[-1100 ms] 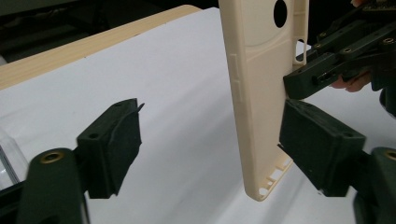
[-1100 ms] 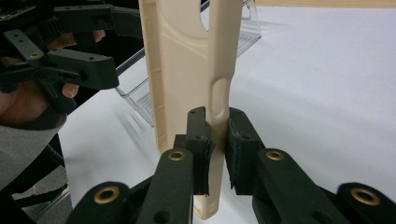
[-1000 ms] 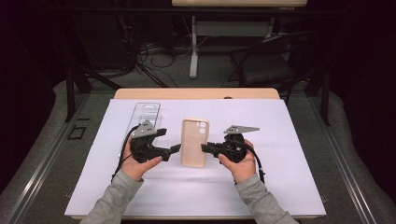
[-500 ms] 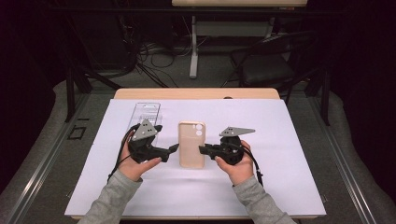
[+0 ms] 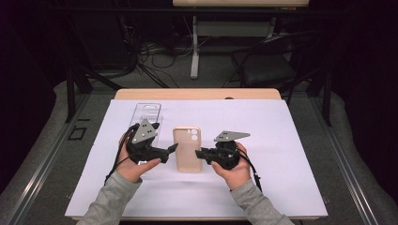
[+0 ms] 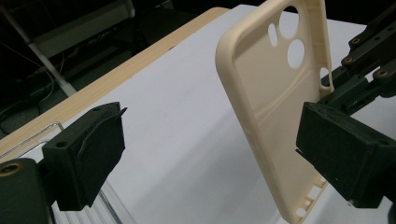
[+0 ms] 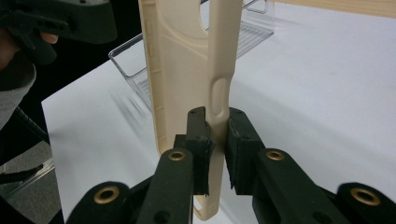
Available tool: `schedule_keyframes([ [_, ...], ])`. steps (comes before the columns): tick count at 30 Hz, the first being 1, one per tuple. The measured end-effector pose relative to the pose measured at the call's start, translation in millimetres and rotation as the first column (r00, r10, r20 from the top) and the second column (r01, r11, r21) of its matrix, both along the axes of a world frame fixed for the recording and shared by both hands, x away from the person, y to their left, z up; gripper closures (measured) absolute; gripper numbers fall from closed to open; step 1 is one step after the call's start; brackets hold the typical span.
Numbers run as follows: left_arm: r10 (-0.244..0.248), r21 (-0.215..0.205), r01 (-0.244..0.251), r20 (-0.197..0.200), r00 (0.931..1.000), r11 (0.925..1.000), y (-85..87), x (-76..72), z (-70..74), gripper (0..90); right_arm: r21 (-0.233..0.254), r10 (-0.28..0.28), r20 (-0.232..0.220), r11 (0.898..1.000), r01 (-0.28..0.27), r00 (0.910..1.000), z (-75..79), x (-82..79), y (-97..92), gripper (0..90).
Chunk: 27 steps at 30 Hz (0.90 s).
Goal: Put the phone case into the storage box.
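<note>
I kept the right gripper (image 7: pixel 215 140) clamped on the cream phone case's (image 5: pixel 187 149) side rim while the left gripper (image 5: pixel 170 153), jaws just opening and empty, stood clear at its other edge.

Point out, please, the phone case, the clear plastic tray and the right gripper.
phone case (image 5: pixel 187 149): high view, middle of its cream back.
clear plastic tray (image 5: pixel 148 111): high view, its far end.
right gripper (image 7: pixel 217 149): right gripper view, between the fingertips.

No lettering, label, brand mark, number or sign can be read on anything in these views; every surface that shows is plain and unmarked.
</note>
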<state>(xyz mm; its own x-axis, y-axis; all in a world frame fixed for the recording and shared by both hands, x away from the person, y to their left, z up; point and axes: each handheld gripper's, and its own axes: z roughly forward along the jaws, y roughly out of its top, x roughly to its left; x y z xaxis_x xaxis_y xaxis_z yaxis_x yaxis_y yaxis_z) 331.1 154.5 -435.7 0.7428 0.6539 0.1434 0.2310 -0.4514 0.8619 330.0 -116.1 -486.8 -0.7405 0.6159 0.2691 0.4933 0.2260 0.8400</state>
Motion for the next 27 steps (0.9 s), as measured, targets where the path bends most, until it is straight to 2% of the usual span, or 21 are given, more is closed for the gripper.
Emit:
schedule_keyframes([
  [6, 0.015, 0.013, -0.015, 0.026, 0.9996, 0.9998, 1.1, -2.7, 4.1, 8.0, -0.009, 0.01, 0.007, 1.0, -0.009, 0.9999, -1.8, -3.8, 6.4, 81.2],
  [17, 0.027, 0.06, -0.031, 0.065, 0.9975, 0.9977, 0.1, -5.8, 7.0, 9.0, -0.023, 0.027, 0.002, 0.999, -0.027, 0.9996, -4.7, -6.5, 12.5, 81.2],
  [27, 0.028, 0.114, -0.04, 0.106, 0.994, 0.9927, -2.9, -9.9, 9.1, 15.4, -0.032, 0.033, 0.002, 0.999, -0.033, 0.9994, -6.7, -7.5, 15.1, 81.2],
])
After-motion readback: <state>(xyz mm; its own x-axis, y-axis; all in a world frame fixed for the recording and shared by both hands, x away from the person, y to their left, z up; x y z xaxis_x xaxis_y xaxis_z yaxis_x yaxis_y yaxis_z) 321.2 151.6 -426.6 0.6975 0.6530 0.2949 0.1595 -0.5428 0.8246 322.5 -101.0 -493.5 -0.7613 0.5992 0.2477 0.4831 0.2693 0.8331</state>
